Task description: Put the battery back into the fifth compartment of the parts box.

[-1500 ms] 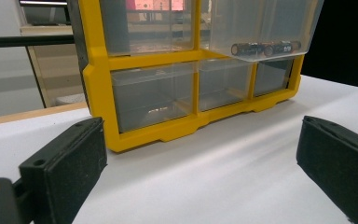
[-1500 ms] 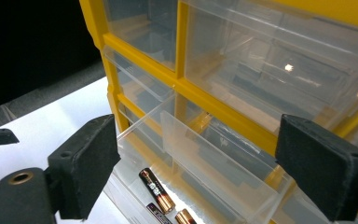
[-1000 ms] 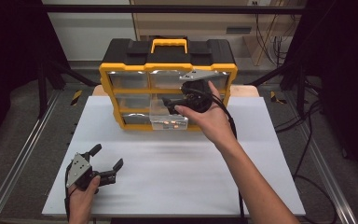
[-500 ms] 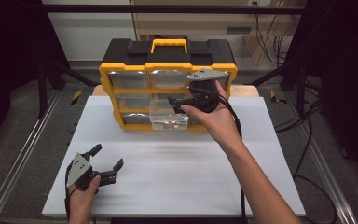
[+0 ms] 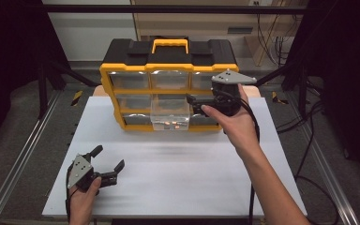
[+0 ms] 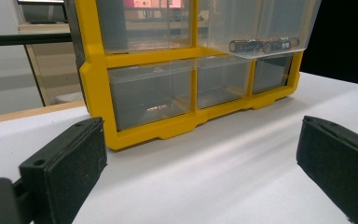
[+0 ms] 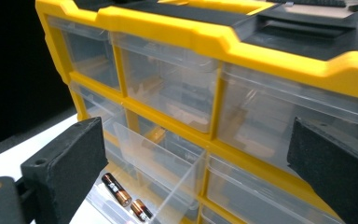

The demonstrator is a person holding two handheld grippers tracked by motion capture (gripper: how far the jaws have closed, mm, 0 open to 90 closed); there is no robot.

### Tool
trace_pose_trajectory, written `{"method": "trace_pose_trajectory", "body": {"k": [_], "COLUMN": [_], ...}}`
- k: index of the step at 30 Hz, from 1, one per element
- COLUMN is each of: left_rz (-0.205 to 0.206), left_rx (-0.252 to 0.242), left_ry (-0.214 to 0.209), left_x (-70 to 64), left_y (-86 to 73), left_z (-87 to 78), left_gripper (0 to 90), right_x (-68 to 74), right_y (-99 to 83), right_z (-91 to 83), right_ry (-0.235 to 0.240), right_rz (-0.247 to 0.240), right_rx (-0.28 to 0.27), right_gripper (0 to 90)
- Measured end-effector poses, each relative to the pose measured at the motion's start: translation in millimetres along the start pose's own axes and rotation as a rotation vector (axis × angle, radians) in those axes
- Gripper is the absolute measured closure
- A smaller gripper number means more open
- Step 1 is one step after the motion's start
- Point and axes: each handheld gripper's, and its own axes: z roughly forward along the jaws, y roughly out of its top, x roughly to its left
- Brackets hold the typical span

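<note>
Gaping wide, right gripper (image 5: 194,104) hovers empty beside the pulled-out drawer (image 5: 169,115); left gripper (image 5: 107,165) open too.

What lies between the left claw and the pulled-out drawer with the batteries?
Nothing: in the high view, bare white table separates the open left claw from the drawer holding the batteries.

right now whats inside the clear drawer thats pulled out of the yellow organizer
Two batteries lie side by side on the floor of the pulled-out clear drawer, near its front. The right tool covers the drawer's right edge in the high view; nothing else shows inside.
</note>
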Motion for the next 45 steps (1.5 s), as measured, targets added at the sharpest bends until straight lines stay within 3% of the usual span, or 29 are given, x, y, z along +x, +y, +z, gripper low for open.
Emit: {"method": "trace_pose_trajectory", "body": {"k": [15,32,38,45], "left_rz": [-0.014,-0.031,-0.021,-0.022], "left_rx": [-0.003,0.000,0.025,0.020], "left_ry": [0.002,0.008,0.003,-0.019], "left_x": [1.4,6.7,5.0,3.8], "left_y": [0.7,1.8,2.4,4.5], "left_z": [-3.8,-12.4,-15.6,-18.4], "left_gripper": [1.6,1.8,1.8,1.8], "right_x": [-30.4,-58.0,-61.7,-62.8], "right_y": [-19.3,-60.3,-78.1,-103.3], "right_z": [-38.8,-78.0,-88.8,-96.9], "right_ry": [-0.049,-0.117,-0.122,-0.130], "right_rz": [0.041,0.070,0.084,0.073], "right_rx": [-0.116,-0.144,-0.157,-0.151], "right_gripper": [3.7,4.4,4.7,4.8]}}
